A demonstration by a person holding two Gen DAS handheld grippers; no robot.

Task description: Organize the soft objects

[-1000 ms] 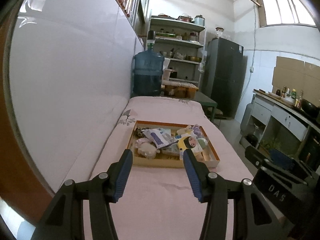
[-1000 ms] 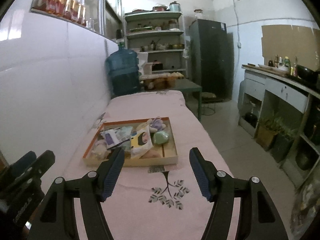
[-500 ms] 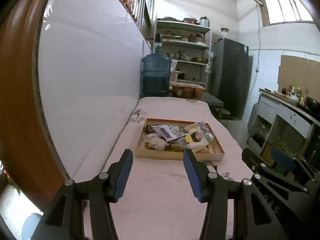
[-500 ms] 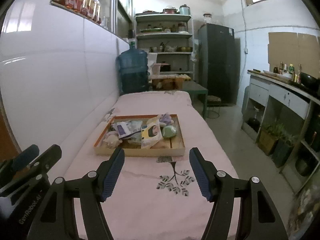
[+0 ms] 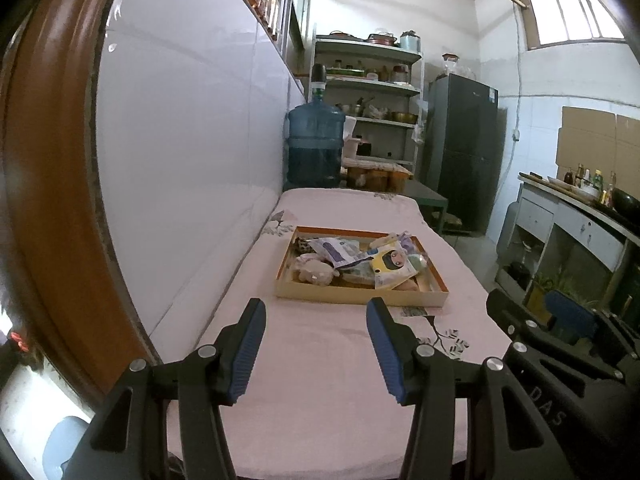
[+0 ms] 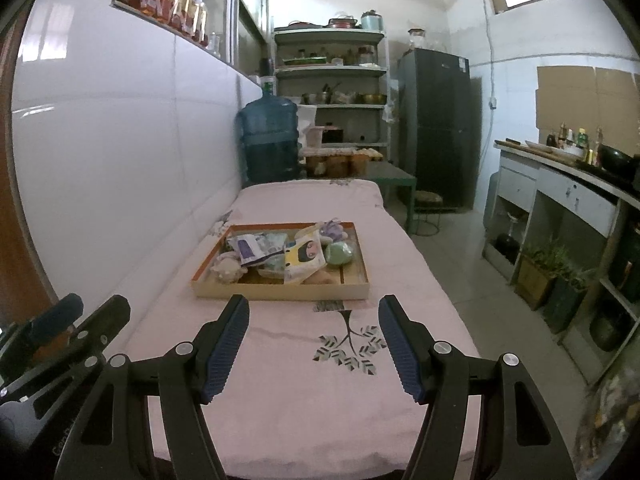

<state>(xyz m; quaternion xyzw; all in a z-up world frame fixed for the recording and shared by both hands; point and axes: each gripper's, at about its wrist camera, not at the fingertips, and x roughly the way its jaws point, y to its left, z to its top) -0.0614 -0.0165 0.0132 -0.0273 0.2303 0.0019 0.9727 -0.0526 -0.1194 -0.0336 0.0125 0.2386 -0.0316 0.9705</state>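
Observation:
A shallow wooden tray [image 5: 352, 295] [image 6: 280, 293] rests on the pink-covered table [image 5: 328, 360] [image 6: 304, 380]. It holds several soft items: a pale plush toy [image 5: 316, 272] [image 6: 226, 266], a white and purple pouch [image 5: 332, 250] [image 6: 250, 248], a yellow packet with a cartoon face [image 5: 392, 266] [image 6: 304, 258], and a green soft lump [image 6: 339, 253]. My left gripper [image 5: 316, 316] is open and empty, well short of the tray's near edge. My right gripper [image 6: 314, 312] is also open and empty, just before the tray. Each gripper shows at the edge of the other's view.
A white tiled wall [image 5: 180, 160] runs along the table's left side. Beyond the table stand a blue water jug [image 5: 316, 144] [image 6: 270, 140], metal shelves [image 6: 332, 80] and a dark fridge [image 6: 436, 120]. A counter with bottles [image 6: 568, 176] and potted plants lies to the right across the floor.
Both grippers have drawn back from the tray, so it looks smaller and farther away. More of the pink table shows in front. Both stay open.

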